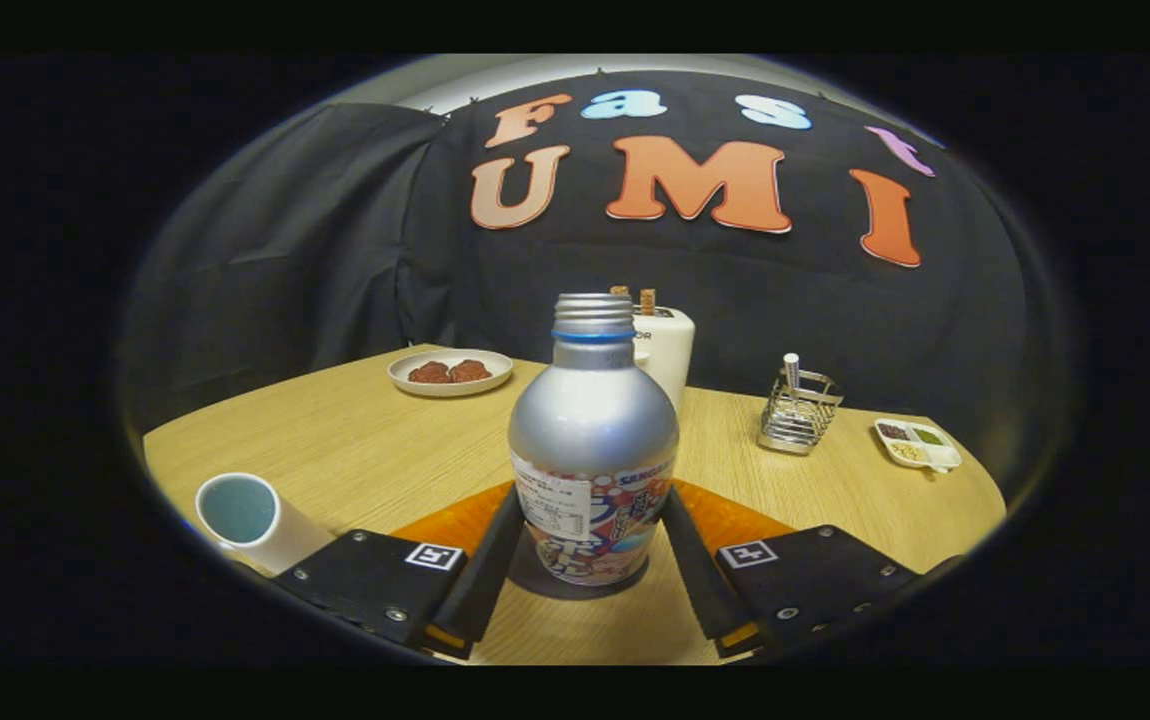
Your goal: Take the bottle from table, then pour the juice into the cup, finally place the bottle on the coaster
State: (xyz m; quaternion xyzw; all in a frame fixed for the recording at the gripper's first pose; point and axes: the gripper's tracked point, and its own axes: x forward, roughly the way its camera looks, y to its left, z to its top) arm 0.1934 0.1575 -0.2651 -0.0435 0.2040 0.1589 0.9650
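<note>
Hand-held gripper (590,550) fingers press both sides of upright bottle (592,440).

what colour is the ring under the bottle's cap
Blue, a thin band on the bottle neck, clear in the gripper view; gripper fingers flank the bottle.

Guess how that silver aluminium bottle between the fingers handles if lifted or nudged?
The silver aluminium bottle looks smooth and rounded, so probably slippery; the gripper fingers flank its labelled lower body. It is tall with a narrow neck and stands on a dark round coaster, so a high nudge could tip it. The metal wall likely stays stiff.
</note>
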